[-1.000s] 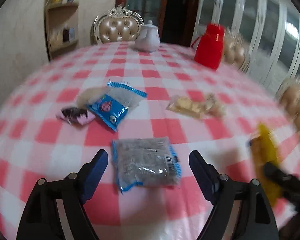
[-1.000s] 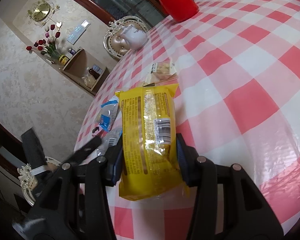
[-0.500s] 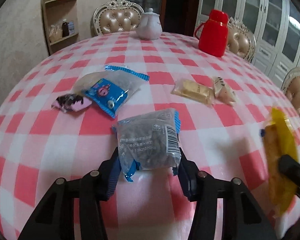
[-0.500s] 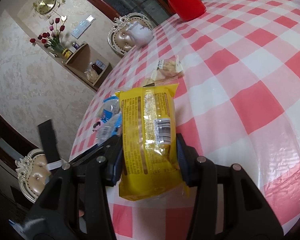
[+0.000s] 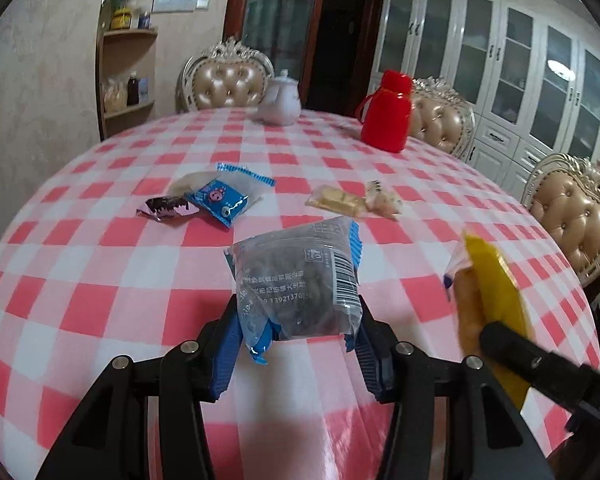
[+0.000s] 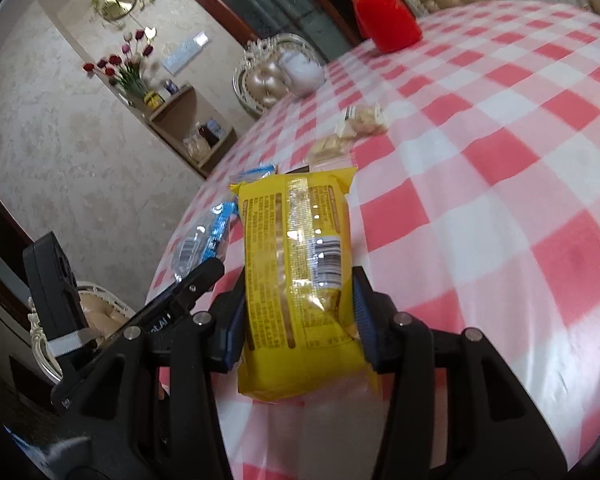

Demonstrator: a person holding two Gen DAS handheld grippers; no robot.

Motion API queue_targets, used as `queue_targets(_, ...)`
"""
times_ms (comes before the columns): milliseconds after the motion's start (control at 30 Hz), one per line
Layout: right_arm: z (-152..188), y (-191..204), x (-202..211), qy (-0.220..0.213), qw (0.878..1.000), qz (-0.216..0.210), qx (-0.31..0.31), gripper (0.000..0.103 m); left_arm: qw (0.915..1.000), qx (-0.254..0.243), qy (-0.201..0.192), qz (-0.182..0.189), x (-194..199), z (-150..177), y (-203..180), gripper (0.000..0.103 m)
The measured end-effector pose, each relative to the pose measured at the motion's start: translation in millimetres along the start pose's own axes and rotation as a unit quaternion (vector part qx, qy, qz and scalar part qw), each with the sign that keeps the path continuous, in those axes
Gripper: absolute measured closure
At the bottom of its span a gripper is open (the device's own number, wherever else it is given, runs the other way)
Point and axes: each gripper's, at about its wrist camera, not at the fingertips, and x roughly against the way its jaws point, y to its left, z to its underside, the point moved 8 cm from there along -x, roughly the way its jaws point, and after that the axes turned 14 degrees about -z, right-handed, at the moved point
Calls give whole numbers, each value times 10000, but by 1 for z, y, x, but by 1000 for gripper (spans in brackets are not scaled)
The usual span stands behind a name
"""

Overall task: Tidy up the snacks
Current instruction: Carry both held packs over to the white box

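Two packets are held clear of the counter (image 5: 100,280): a grey seed bag (image 5: 296,280) is clamped in the left tongs (image 5: 296,344), a yellow biscuit pack (image 6: 296,280) in the right tongs (image 6: 296,332), long axes pointing forward. Loose snacks (image 5: 212,200) lie ahead, upper left, on checked cloth in a dining room.

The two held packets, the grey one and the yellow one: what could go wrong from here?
1. The left hand-held gripper pinches only the lower end of the grey packet; the loose upper part could sag or slip out.
2. The yellow packet in the right hand-held gripper is carried close beside the grey one; they may knock together.
3. The snacks left on the checked tablecloth could be swept by a low pass.
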Motion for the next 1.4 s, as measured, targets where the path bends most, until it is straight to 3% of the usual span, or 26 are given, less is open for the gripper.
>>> queue_targets(167,11,8,34,-255,9997,-19,-23,53,9998,-152,-101,103,19,14,-7,51)
queue_targets(467,32,4,95,-340,9975,595,-161,53,9968,-436,-109,654,50,44,-44,50)
queue_targets(833,48,-6,205,-874,9850,1479,-150,53,9810,-977,-180,1664,110,74,-118,50)
queue_targets(1033,55,-19,269,-1162,9705,2105,-148,53,9610,-1483,-129,2332,148,100,-173,50)
queue_targets(1300,58,-49,358,-1730,9460,2694,-509,53,9207,-2265,42,3179,202,144,-255,50)
queue_targets(1400,59,-58,387,-1790,9315,3114,-572,53,9008,-2529,188,3524,225,165,-288,50)
